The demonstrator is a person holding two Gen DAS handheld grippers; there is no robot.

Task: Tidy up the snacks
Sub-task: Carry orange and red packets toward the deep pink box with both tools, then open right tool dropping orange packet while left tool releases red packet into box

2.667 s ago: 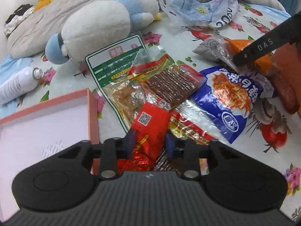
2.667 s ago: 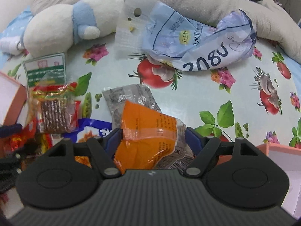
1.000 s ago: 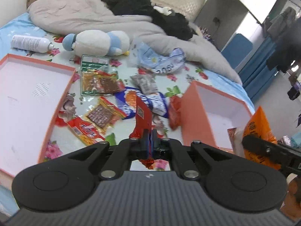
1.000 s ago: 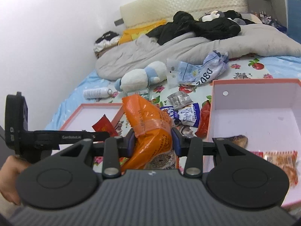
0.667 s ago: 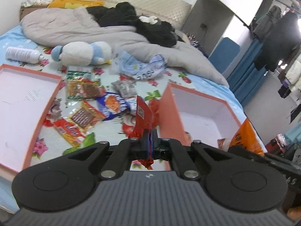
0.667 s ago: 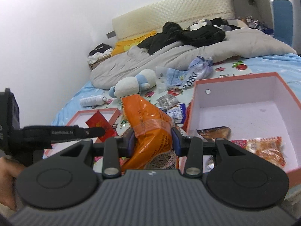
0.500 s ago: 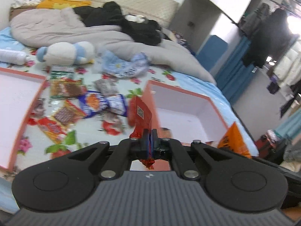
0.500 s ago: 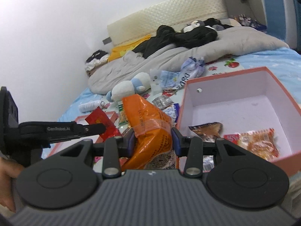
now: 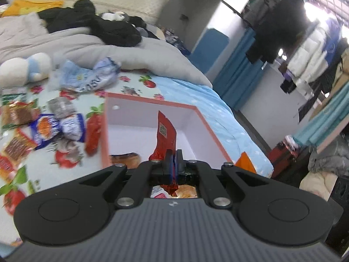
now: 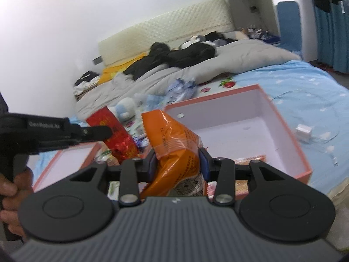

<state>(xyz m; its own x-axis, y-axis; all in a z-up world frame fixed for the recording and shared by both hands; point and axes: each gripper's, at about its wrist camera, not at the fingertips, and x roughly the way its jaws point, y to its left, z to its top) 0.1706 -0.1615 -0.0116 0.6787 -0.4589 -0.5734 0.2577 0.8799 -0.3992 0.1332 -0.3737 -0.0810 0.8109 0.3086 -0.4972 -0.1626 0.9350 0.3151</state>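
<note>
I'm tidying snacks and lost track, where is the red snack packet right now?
The red snack packet is pinched in the left gripper, held above the open pink box; in the right wrist view it sits left of the orange snack bag.

my left gripper [image 9: 173, 163]: black links, blue pads, grey ribbed body
red packet [image 9: 165, 137]: glossy red foil, small black-and-white code square near its top
my right gripper [image 10: 177, 163]: black links, blue pads, grey ribbed body
orange packet [image 10: 174, 150]: bright orange, clear film with black print at its base
box [image 9: 205, 126]: salmon-orange outside, pale lilac-white inside
bedsheet [image 9: 139, 83]: light blue with red fruit, pink flowers, green leaves
loose packets at 9 o'clock [image 9: 50, 126]: blue-white, silver, red, brown
duvet [image 9: 91, 50]: plain grey
plush toy [image 9: 24, 67]: white with pale blue band
curtains [image 9: 237, 80]: blue
</note>
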